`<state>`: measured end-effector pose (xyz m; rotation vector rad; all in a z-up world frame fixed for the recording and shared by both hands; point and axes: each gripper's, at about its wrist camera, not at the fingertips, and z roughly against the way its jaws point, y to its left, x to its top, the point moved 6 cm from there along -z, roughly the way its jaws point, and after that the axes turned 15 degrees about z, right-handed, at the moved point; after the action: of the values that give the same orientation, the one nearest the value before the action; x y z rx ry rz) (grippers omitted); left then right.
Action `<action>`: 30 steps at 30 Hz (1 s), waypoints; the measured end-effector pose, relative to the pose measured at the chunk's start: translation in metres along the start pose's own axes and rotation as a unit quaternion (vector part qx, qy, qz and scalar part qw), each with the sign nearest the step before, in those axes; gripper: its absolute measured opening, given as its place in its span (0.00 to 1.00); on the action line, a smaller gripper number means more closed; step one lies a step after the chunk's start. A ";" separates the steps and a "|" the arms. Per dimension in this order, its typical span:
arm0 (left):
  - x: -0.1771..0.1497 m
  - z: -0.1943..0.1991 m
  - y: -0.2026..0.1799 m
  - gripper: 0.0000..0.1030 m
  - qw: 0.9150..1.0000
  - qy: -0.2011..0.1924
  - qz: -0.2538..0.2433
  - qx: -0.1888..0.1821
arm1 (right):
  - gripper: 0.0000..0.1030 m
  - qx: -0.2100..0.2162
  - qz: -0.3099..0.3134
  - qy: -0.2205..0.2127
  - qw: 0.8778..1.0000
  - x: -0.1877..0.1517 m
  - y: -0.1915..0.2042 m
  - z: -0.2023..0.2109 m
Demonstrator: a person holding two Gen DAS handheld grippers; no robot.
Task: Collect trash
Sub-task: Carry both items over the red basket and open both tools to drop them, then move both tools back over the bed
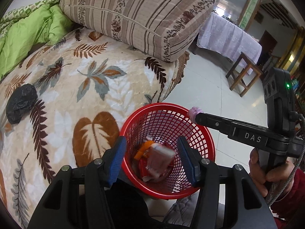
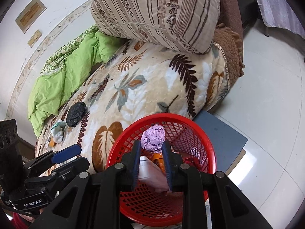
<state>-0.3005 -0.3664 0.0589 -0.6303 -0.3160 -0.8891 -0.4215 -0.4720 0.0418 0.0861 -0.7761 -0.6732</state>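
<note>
Right gripper (image 2: 151,148) first: its 2 blue pads (image 2: 135,160) are drawn in narrow and pinch a crumpled purple wad (image 2: 153,137) right at the tips, and that wad hangs over the mouth of the red basket (image 2: 207,145). From the left wrist view the same wad (image 1: 194,112) pokes out of the black fingers just above the far rim of the basket (image 1: 209,143), so the drop looks ready but is not yet made.

Left gripper (image 1: 151,152) now: pads (image 1: 118,158) spread wide, nothing between them, poised straight above the basket opening. Below them a pale wrapper (image 1: 160,156) shows blurred, apparently falling, over orange and red scraps (image 1: 144,148) already lying at the bottom.

So the score, as I judge it: several pieces are in, 1 is in mid-air, 1 is held over the rim. Left to collect on the leaf-print blanket (image 2: 152,87): a black crumpled bag (image 2: 76,111), a white-and-green wad (image 2: 58,130) just beside it, and a small orange bit (image 2: 51,142) near the edge.

Poses: the right gripper reaches in from the person's right, fingers level across the rim, a hand (image 1: 261,171) wrapped round its grip. The left gripper points steeply down at the basket, which stands on the floor against the bed.
</note>
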 end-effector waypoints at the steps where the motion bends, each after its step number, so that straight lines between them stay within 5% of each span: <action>1: 0.000 0.001 0.002 0.53 1.000 -0.001 0.003 0.001 | 0.25 0.000 0.000 -0.001 1.000 0.000 0.000 0.000; 6: 0.001 0.013 0.020 0.57 1.000 -0.014 0.024 0.007 | 0.36 0.006 0.006 -0.006 1.000 0.006 0.010 -0.001; 17: 0.007 0.065 0.102 0.61 0.991 -0.074 0.090 0.060 | 0.43 0.059 0.067 -0.009 0.996 0.033 0.081 -0.027; 25: 0.002 0.106 0.191 0.62 0.973 -0.113 0.165 0.115 | 0.58 0.099 0.141 -0.001 0.985 0.047 0.157 -0.060; 30: 0.001 0.135 0.264 0.63 0.949 -0.145 0.227 0.162 | 0.67 0.128 0.181 0.016 0.975 0.060 0.202 -0.089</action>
<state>-0.0887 -0.1587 0.0650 -0.4969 -0.5443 -0.2895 -0.2238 -0.3633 0.0780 0.1839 -0.8182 -0.2236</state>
